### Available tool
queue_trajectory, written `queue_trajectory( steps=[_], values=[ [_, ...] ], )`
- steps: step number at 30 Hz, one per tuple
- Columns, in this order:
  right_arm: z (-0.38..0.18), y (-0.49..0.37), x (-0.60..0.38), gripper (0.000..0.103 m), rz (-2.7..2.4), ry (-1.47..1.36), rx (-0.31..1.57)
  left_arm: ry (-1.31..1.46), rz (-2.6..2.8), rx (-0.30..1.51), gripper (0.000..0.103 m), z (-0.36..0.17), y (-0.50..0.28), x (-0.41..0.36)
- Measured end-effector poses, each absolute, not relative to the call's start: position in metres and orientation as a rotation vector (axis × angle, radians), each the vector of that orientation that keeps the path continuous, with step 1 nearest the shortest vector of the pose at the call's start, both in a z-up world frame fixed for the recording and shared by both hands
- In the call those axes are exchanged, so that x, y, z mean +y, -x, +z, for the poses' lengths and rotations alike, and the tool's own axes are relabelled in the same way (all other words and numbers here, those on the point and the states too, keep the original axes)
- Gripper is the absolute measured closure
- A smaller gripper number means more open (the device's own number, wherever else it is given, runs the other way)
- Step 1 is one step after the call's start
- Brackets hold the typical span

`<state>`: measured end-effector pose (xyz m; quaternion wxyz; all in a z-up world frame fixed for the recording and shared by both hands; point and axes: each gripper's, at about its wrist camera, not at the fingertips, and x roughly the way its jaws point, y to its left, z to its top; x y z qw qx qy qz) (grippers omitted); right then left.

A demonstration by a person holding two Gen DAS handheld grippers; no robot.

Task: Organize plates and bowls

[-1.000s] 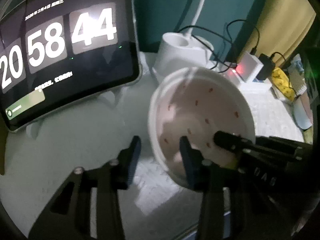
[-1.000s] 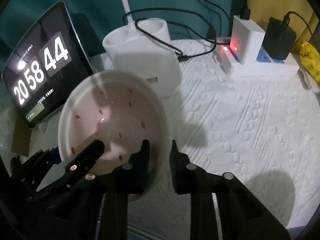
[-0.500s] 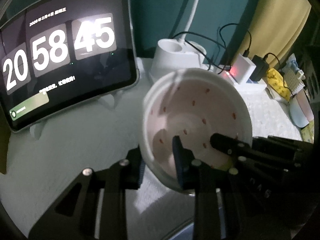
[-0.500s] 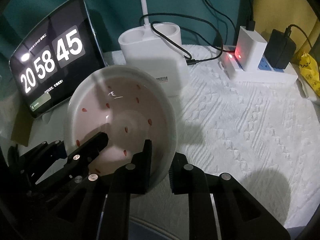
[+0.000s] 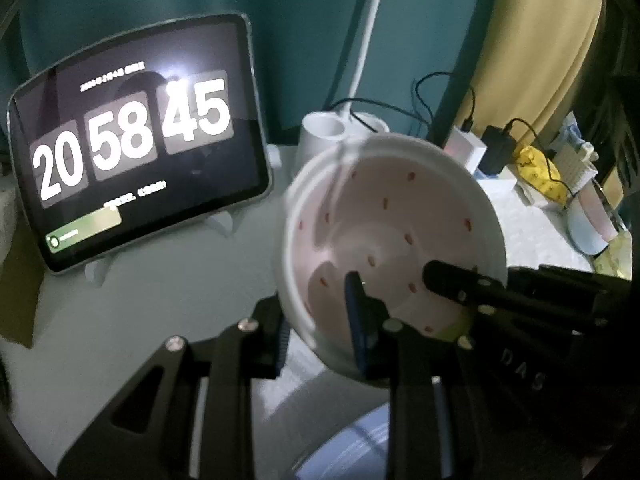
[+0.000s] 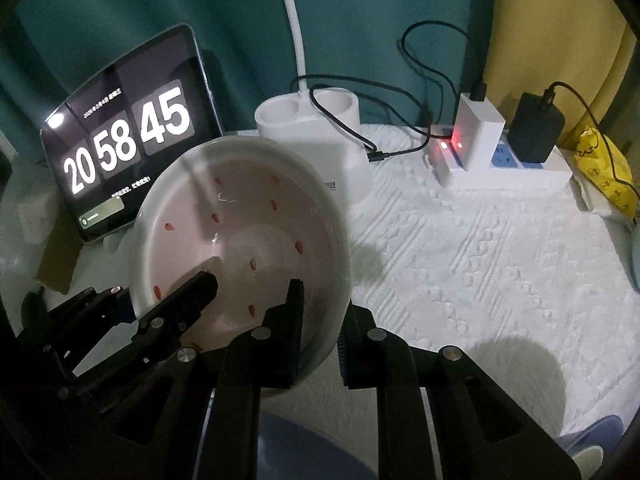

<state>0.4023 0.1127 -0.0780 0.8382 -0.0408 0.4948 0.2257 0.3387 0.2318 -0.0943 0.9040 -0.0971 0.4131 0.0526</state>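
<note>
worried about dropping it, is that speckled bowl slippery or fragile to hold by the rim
The bowl looks glazed and shiny, so probably slippery. It seems rigid ceramic, likely to chip if dropped. Both the left gripper and right gripper pinch opposite rims, which should steady it.

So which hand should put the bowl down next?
Probably both together, led by the right: the right gripper and the left gripper each pinch the spotted bowl, but open cloth lies on the right's side.
</note>
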Motion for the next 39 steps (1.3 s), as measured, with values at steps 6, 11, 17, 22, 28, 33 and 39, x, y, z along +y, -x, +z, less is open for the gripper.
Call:
queue_trajectory(
  steps=[6,11,17,22,28,33,39],
  values=[
    [-0.066,-0.391,0.106,0.087,0.485,0.081,1.021,0.196,0.107,0.83,0.077,-0.083,-0.327,0.226],
    [-0.06,-0.383,0.096,0.087,0.486,0.07,1.0,0.189,0.102,0.814,0.077,-0.076,-0.317,0.22],
    [-0.052,-0.372,0.084,0.087,0.486,0.059,0.979,0.175,0.097,0.797,0.077,-0.068,-0.307,0.206],
    [-0.046,-0.362,0.073,0.087,0.484,0.05,0.964,0.174,0.093,0.787,0.077,-0.061,-0.299,0.196],
    [-0.038,-0.35,0.062,0.087,0.483,0.04,0.948,0.168,0.089,0.774,0.077,-0.054,-0.288,0.184],
    [-0.032,-0.341,0.052,0.087,0.48,0.031,0.933,0.156,0.084,0.765,0.077,-0.048,-0.281,0.175],
    [-0.025,-0.331,0.038,0.087,0.476,0.02,0.918,0.151,0.076,0.757,0.077,-0.043,-0.274,0.162]
  ],
)
